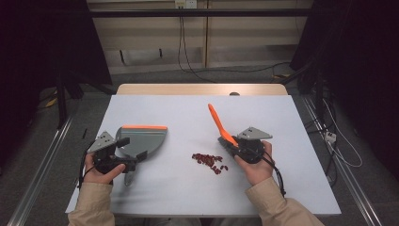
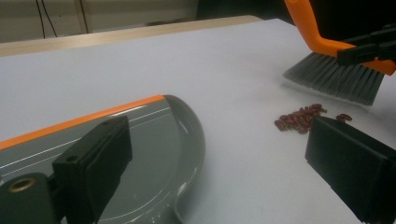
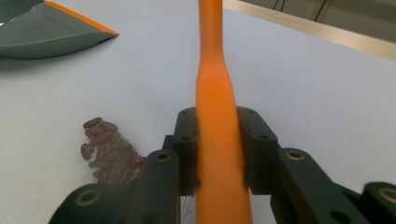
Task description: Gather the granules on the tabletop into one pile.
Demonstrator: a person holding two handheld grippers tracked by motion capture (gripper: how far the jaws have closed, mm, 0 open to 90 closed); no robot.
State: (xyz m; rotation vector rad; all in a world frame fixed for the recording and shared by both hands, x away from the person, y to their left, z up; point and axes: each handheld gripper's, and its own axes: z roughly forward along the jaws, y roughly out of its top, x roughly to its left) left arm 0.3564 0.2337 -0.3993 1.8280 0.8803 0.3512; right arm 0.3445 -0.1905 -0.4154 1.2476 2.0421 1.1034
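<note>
Right fingers [image 3: 254, 140]: clamped flat on the orange handle of the brush [image 3: 217, 140], one pad on each side, no gap showing.
Right gripper [image 1: 231, 143]: sits toward the right half of the table, handle slanting up and away from me toward the far edge.
Left fingers [image 2: 95, 163]: apart, with open space between them; I can't tell from the high view whether anything of the dustpan is pinched lower down.
Left gripper [image 1: 123, 151]: low on the near-left part of the table, right at the dustpan's near side.
Brush bristles [image 2: 334, 77]: grey, splayed, hovering at or just off the cloth on the far side of the beans; contact I cannot settle.
Brush feel: I judge it light and stiff in the handle, soft at the bristles, smooth plastic that could twist in the pads, so holding low near the head is the right spot.
Beans [image 1: 210, 161]: a loose red-brown heap between my two grippers, nearer the front edge than the back.
Bean feel: small, hard, round-ish; I expect them to roll and scatter under a fast stroke.
Dustpan [image 1: 143, 139]: grey with an orange lip [image 2: 79, 121], flat on the left half, well apart from the heap.
Dustpan feel: likely light and slidey on the table [image 1: 188, 108]; it needs pinning.
</note>
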